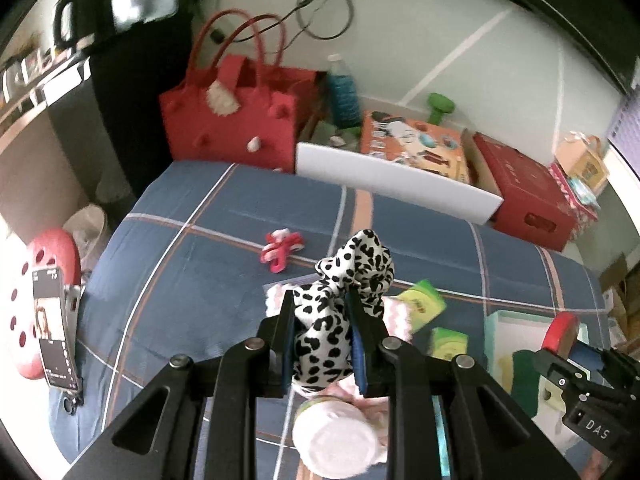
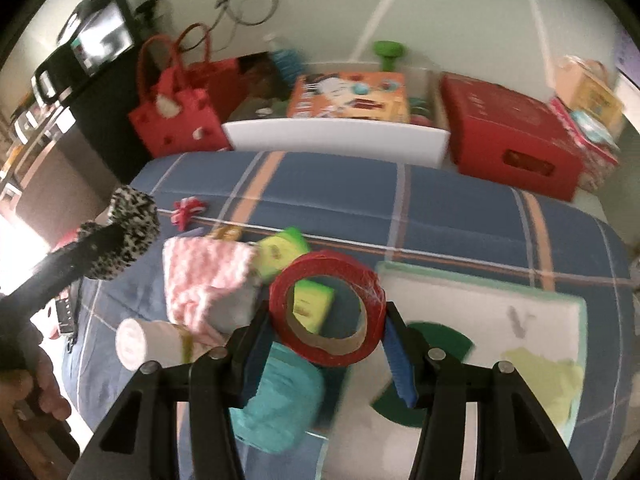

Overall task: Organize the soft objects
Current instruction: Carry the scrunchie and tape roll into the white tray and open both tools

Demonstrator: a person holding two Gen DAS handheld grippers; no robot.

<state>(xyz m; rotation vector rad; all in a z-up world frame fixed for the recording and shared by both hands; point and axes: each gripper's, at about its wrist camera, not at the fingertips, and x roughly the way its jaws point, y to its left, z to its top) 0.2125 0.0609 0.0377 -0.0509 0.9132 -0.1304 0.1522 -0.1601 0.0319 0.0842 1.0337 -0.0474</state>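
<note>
Left tongs (image 1: 326, 322) clamped on a spotted cloth (image 1: 352, 276), white with black blotches; the cloth bunches up past the fingertips and hangs down between the blue pads. Held above the bed (image 1: 192, 248), clear of the items below. From the right wrist view the same cloth (image 2: 130, 232) shows at the left, lifted off the blanket, with a hand (image 2: 38, 384) on the grip underneath.

Right tongs (image 2: 326, 322) gripping a red tape roll (image 2: 326, 308) across its width, one finger on each side, roll tilted with its brown core facing the camera. In the left wrist view the tape roll (image 1: 562, 330) sits at the tip of the right tongs (image 1: 560, 344), at the right edge.

On the bed, plaid blue blanket:
- pink knit piece (image 2: 208, 280), just left of the tape roll
- two green sponges (image 2: 282, 248), one seen through the roll's hole
- white roll (image 2: 148, 344) lying on its side near the pink knit
- teal bundle (image 2: 280, 408) under the right tongs
- pink-red bow (image 1: 282, 248) alone, farther out on the blanket
- white board (image 2: 480, 320) with green shapes, right side

Beyond the bed: red bag (image 1: 232, 120), white bin (image 2: 340, 140) with an orange box (image 2: 352, 96) in it, red box (image 2: 512, 136). A phone (image 1: 56, 332) on a mount stands at the bed's left edge.

Both views blurred.
</note>
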